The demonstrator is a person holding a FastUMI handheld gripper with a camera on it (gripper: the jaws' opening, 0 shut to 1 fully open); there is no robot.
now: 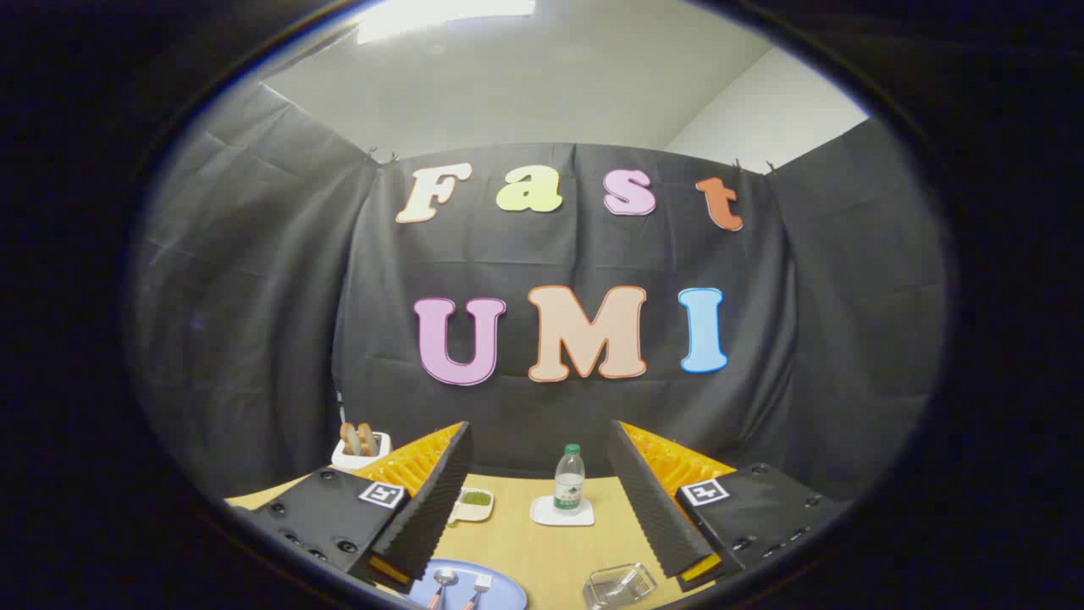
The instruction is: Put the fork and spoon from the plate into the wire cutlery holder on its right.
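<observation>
On the desk (pixel 542 542), just ahead of the tongs (pixel 538 508) and low between their spread fingers, lies the blue plate (pixel 500 589), which serves as the landmark for everything else. Upon the plate rest the spoon (pixel 442 581) and the fork (pixel 479 585), side by side, heads pointing away toward the booth wall, handles running back toward the camera. To the right of the plate, apart from it, sits what looks like the wire cutlery holder (pixel 620 585), though it reads more as a clear, low container and its make cannot be told for sure. Beyond the plate stands a water bottle (pixel 570 479) on a white coaster (pixel 561 512); beyond and slightly left of the plate is a small dish with green contents (pixel 474 501), and farther left a white holder with two brown pieces (pixel 360 447). The tongs are released, fingers wide and gripping nothing, held well above the plate. The step in hand appears to be the approach to the first utensil. To do it well, the person should tip the tongs downward, centre one handle between the fingers, close across the narrow handle, not the head, and lift cleanly without nudging the neighbouring utensil.
</observation>
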